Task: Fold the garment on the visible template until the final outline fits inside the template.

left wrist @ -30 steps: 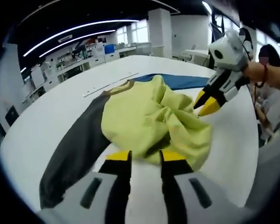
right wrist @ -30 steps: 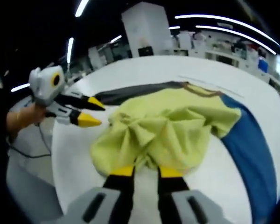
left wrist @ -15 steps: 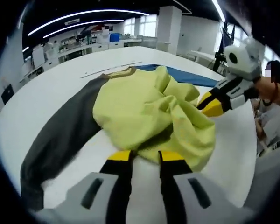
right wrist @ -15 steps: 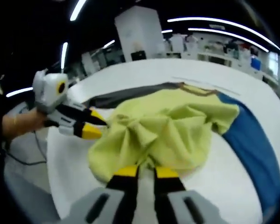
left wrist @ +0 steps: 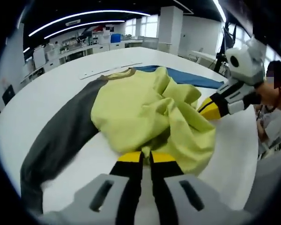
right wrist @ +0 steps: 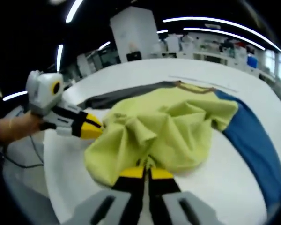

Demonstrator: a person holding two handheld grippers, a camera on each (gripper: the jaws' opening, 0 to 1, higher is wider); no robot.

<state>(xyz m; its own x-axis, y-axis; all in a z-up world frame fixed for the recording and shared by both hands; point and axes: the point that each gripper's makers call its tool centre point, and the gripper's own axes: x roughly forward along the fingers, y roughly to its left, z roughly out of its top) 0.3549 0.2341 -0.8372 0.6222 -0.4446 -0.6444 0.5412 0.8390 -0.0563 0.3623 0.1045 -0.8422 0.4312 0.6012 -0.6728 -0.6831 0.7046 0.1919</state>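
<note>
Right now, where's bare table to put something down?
Free: white table outboard of the grey sleeve, and the far stretch beyond the collar; also between yellow body and blue sleeve. Crowded: the bunched hem, where the left hand-held gripper and right hand-held gripper meet.

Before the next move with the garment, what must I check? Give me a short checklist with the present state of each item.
1. Left gripper shut on the garment hem: ok.
2. Right gripper shut on the hem: ok.
3. Yellow body flat: not ok, bunched in the middle.
4. Grey sleeve and blue sleeve on the table: ok.
5. Template outline under the garment: cannot tell.
</note>
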